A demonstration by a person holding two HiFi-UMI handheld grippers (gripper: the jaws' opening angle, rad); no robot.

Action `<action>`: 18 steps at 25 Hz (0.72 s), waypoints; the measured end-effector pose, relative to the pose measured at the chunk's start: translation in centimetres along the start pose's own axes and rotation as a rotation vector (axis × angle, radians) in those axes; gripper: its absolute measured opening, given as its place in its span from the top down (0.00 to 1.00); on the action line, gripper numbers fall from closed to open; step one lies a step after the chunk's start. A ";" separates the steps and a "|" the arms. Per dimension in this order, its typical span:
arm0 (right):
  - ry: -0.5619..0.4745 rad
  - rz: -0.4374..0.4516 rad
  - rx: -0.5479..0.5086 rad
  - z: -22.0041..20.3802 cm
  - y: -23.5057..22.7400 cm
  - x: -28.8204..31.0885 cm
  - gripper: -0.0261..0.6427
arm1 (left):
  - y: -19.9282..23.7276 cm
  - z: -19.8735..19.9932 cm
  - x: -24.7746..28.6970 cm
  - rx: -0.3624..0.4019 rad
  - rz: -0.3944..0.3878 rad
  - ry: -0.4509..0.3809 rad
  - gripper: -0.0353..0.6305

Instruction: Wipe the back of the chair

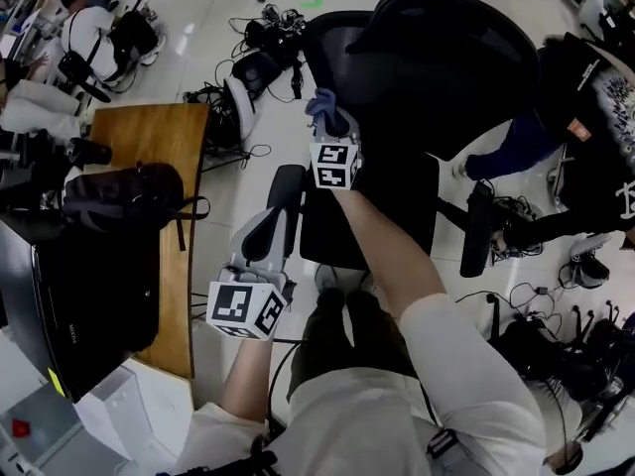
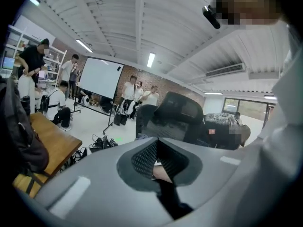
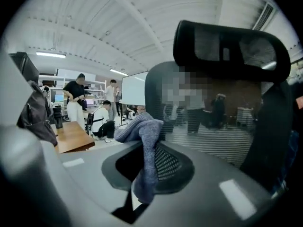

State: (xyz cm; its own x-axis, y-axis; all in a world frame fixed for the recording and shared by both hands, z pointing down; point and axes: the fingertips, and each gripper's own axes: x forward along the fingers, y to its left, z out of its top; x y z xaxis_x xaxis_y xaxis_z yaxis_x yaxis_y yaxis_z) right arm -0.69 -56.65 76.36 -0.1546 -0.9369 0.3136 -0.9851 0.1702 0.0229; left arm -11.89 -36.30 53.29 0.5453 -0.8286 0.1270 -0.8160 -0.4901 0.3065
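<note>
Pinching a blue-grey cloth (image 3: 144,141) between its jaws, the right gripper (image 3: 147,167) holds it up against the left edge of the black chair (image 3: 222,141)'s mesh back, below the headrest (image 3: 232,46); whether cloth and mesh touch cannot be told. The left gripper (image 2: 156,162) hangs lower and nearer the body, its jaws together with nothing between them, just beside the chair's left armrest (image 1: 286,194). To the left stands a wooden table (image 1: 149,142) bearing a black bag (image 1: 124,196). Tangled cables (image 1: 268,23) lie on the floor past the chair. A person (image 1: 585,117) in dark clothes stands close at the chair's right side.
</note>
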 end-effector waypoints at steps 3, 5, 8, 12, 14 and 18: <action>0.033 -0.009 -0.020 0.1 -0.5 3.7 0.89 | 3.8 0.5 0.1 0.009 0.052 0.006 0.86; 0.039 -0.017 -0.040 0.0 -0.9 4.4 0.89 | 5.4 0.0 0.2 0.026 0.081 0.014 0.86; 0.029 -0.040 -0.036 0.1 -2.2 3.5 0.89 | 5.3 -0.6 0.7 0.038 0.077 0.015 0.85; 0.010 -0.133 0.007 -2.1 -9.7 -0.9 0.89 | 2.7 -1.7 1.7 0.075 0.031 0.016 0.85; 0.023 -0.228 0.042 -4.1 -16.8 -4.3 0.89 | 0.8 -2.4 2.5 0.098 0.006 0.027 0.85; 0.067 -0.424 0.125 -7.7 -32.1 -11.0 0.89 | -4.1 -3.8 5.8 0.154 -0.041 0.057 0.85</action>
State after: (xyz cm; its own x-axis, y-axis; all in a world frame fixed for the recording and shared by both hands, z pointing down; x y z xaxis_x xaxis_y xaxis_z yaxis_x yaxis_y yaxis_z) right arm 33.21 -49.47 79.48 0.2660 -0.8932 0.3626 -0.9625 -0.2668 0.0488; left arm -4.72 -38.05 56.33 0.5855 -0.7922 0.1720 -0.8100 -0.5627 0.1652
